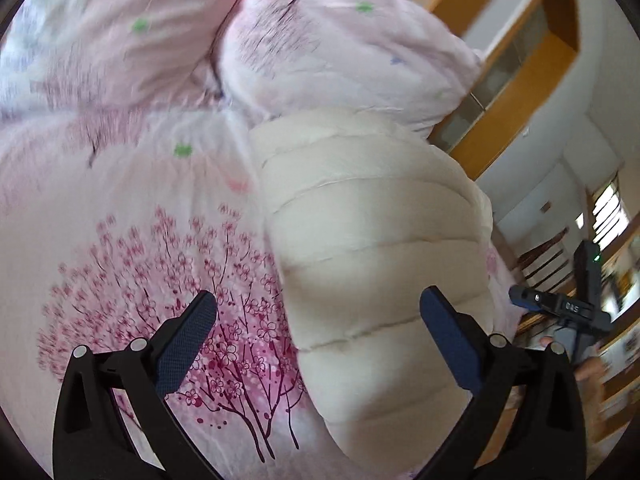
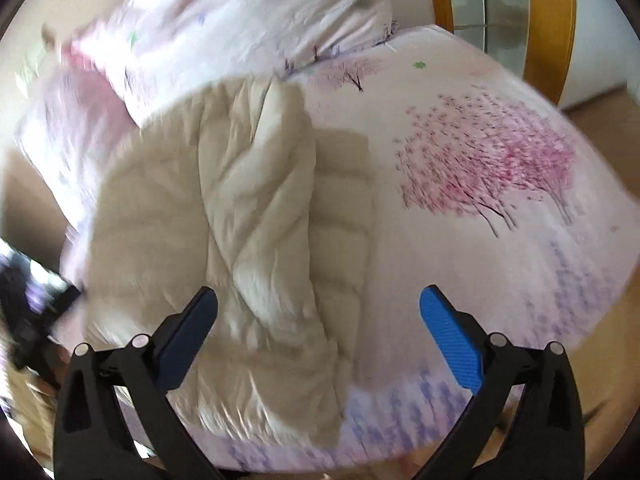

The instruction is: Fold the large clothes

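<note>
A cream quilted puffer jacket (image 1: pixel 380 248) lies folded into a long bundle on a pink floral bedsheet (image 1: pixel 120 220). My left gripper (image 1: pixel 318 312) is open above the jacket's near end, holding nothing. In the right wrist view the jacket (image 2: pixel 248 208) lies with a sleeve folded diagonally over its body. My right gripper (image 2: pixel 318 312) is open and empty above the jacket's near edge. The right gripper also shows in the left wrist view (image 1: pixel 560 308) at the bed's right side.
A rumpled pink floral duvet (image 1: pixel 300 40) is heaped behind the jacket; it also shows in the right wrist view (image 2: pixel 240 20). A wooden-framed wardrobe (image 1: pixel 520 60) stands beyond the bed. The left gripper (image 2: pixel 32 304) shows blurred at the left edge.
</note>
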Demonstrator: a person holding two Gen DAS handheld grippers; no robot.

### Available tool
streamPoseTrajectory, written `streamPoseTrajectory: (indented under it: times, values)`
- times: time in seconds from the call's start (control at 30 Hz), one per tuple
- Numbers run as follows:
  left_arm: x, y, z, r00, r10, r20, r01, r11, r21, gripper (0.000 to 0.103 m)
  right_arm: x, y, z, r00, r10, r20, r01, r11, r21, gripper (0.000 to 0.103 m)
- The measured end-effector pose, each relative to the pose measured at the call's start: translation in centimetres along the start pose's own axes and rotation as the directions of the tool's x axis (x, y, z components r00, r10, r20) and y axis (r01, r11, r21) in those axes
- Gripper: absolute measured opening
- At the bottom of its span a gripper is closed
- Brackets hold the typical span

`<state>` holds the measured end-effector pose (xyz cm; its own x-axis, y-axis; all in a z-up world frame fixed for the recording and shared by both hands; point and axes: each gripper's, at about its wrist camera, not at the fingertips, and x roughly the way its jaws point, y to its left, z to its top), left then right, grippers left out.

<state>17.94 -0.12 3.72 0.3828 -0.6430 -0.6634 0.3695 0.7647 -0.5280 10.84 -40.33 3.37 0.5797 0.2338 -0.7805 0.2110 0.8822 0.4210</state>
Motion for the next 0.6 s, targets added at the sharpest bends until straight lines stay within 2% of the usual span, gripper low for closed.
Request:
streamPoseTrajectory:
  times: [0.03,0.13,0.2,0.27,0.37,0.47,0.5,0.6]
  values:
    - [0.5,0.6,0.2,1.0,-0.015,-0.019,0.015,1.0,-0.018,0.102,0.4,-1.0,0.6,0.997,0.075,-0.01,-0.075,0.996,0.041,0.101]
    - [1.7,0.9,0.6,0.996,-0.067,-0.054,0.067,0.998,-0.005,0.102,1.9,-2.9,2.2,0.975,0.216,-0.042,-0.21,0.97,0.123,0.101]
    - [2.5,1.0,0.9,0.989,-0.133,-0.069,0.131,0.991,-0.024,0.102,3.4,-4.4,3.2,0.944,0.325,-0.056,-0.31,0.932,0.186,0.101]
    - [3.1,1.1,1.3,0.984,-0.162,-0.077,0.159,0.986,-0.049,0.102,4.3,-5.2,3.7,0.933,0.354,-0.073,-0.331,0.918,0.217,0.101]
    - [4.2,1.5,2.0,0.971,-0.219,-0.095,0.21,0.972,-0.103,0.102,5.4,-5.5,4.0,0.928,0.359,-0.103,-0.332,0.919,0.213,0.101]
    - [5.4,1.9,2.5,0.949,-0.293,-0.119,0.272,0.948,-0.167,0.102,6.9,-5.3,4.2,0.914,0.379,-0.145,-0.349,0.917,0.194,0.101]
    - [5.8,1.9,2.5,0.943,-0.308,-0.126,0.284,0.942,-0.179,0.102,7.4,-5.2,4.2,0.906,0.391,-0.16,-0.361,0.913,0.191,0.101]
    - [6.9,1.4,2.7,0.933,-0.327,-0.15,0.3,0.938,-0.175,0.102,8.8,-4.5,4.1,0.862,0.462,-0.21,-0.428,0.884,0.189,0.101]
